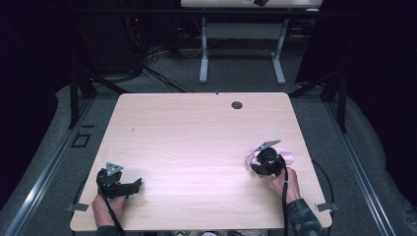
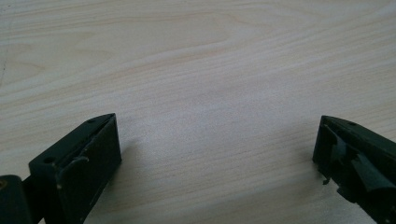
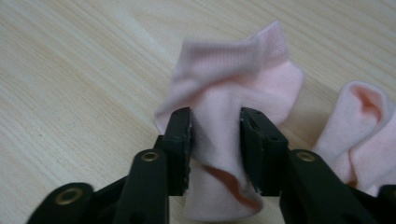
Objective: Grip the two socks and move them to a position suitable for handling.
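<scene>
A pink sock (image 3: pixel 233 74) lies bunched on the light wooden table (image 1: pixel 196 137) near its right edge, seen from above as pink cloth (image 1: pixel 251 157). My right gripper (image 3: pixel 215 126) is shut on this sock, whose middle fold is squeezed between the two black pads. A second pink sock (image 3: pixel 364 126) lies just beside it, showing past the gripper body (image 1: pixel 287 157). A hand holds my right gripper (image 1: pixel 256 164) from the table's front right. My left gripper (image 2: pixel 217 135) stands open on bare wood at the front left (image 1: pixel 135 186), with nothing between its jaws.
A round cable hole (image 1: pixel 237 105) sits near the table's far edge. Beyond the table are a dark carpeted floor, black frame struts (image 1: pixel 78 88) and the legs of another desk (image 1: pixel 204 59). The right-hand socks lie close to the table's right edge.
</scene>
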`<state>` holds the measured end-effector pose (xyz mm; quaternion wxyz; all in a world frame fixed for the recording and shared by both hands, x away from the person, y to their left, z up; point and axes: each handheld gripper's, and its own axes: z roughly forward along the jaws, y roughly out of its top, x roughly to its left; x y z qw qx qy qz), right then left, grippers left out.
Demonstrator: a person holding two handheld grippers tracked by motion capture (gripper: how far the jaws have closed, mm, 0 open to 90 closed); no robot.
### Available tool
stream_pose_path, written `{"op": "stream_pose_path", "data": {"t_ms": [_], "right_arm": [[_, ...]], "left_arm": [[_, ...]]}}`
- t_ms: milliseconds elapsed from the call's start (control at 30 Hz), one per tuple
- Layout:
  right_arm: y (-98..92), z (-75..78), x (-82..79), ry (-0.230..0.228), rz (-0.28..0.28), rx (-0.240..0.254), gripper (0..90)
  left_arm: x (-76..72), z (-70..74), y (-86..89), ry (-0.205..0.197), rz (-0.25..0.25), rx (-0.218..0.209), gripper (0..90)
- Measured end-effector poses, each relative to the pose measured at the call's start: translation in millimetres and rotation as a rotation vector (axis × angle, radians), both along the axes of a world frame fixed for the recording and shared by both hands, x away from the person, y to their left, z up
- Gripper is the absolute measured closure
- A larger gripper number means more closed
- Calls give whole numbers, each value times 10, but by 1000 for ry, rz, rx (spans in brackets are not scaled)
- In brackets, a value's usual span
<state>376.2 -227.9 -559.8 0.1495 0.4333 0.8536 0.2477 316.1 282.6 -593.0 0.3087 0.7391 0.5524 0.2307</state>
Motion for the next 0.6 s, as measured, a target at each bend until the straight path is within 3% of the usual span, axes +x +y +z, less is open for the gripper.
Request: {"op": "stream_pose_path", "data": {"t_ms": [67, 200, 367, 400, 467, 600], "right_arm": [[-24, -15, -5, -17, -11, 17, 746], [-51, -20, -9, -27, -12, 23, 767], [-104, 19, -35, -30, -18, 71, 771], [-110, 89, -81, -57, -17, 78, 771], [-106, 122, -102, -64, -17, 79, 771], [-57, 335, -230, -109, 13, 102, 771]], "left_arm": [[0, 0, 0, 0, 0, 0, 8], [0, 0, 0, 0, 0, 0, 8], [0, 0, 0, 0, 0, 0, 8], [0, 0, 0, 0, 0, 0, 8], [0, 0, 0, 0, 1, 0, 8], [0, 0, 0, 0, 0, 0, 8]]}}
